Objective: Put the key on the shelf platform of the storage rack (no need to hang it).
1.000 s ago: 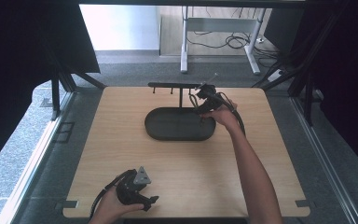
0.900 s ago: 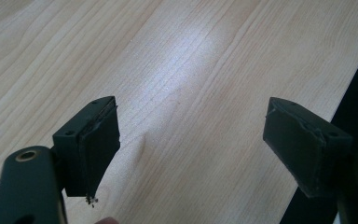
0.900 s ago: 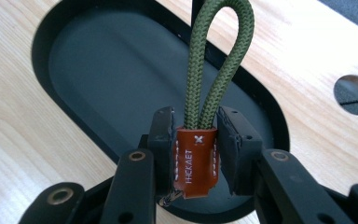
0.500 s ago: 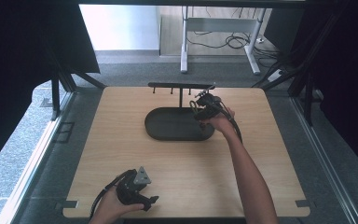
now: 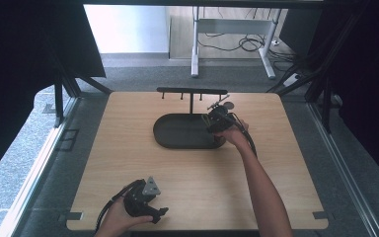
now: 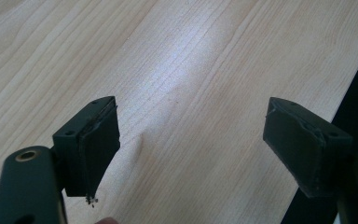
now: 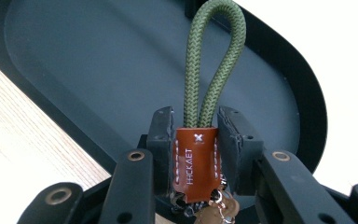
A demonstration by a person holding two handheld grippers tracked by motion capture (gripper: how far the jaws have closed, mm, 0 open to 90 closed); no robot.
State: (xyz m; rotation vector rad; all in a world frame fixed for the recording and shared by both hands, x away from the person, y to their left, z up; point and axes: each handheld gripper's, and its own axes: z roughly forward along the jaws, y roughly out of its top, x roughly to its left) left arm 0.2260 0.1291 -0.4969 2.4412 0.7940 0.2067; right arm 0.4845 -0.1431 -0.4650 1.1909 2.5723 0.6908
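Observation:
A keychain with a green rope loop point(image 7: 214, 56) and a brown leather tab point(image 7: 196, 158) is clamped between the pads of my right gripper point(image 7: 195, 140). Metal keys point(image 7: 216, 212) hang under the tab. In the high view the right gripper point(image 5: 216, 118) hovers over the right end of a black oval tray point(image 5: 177, 133), whose dark floor point(image 7: 98, 60) lies behind the loop. A black hook rack point(image 5: 192, 91) rises from the tray's far side. My left gripper point(image 5: 159, 213) rests near the table's front edge, its jaws wide apart over bare wood point(image 6: 191, 140).
The light wooden table point(image 5: 128, 163) has its front edge just beside the left gripper. A desk frame with cables point(image 5: 237, 39) stands on the floor beyond the table. Dark curtains and black struts flank both sides.
My right gripper has sunk toward the tray's right end with the keychain still in it. The left gripper has stayed where it was.

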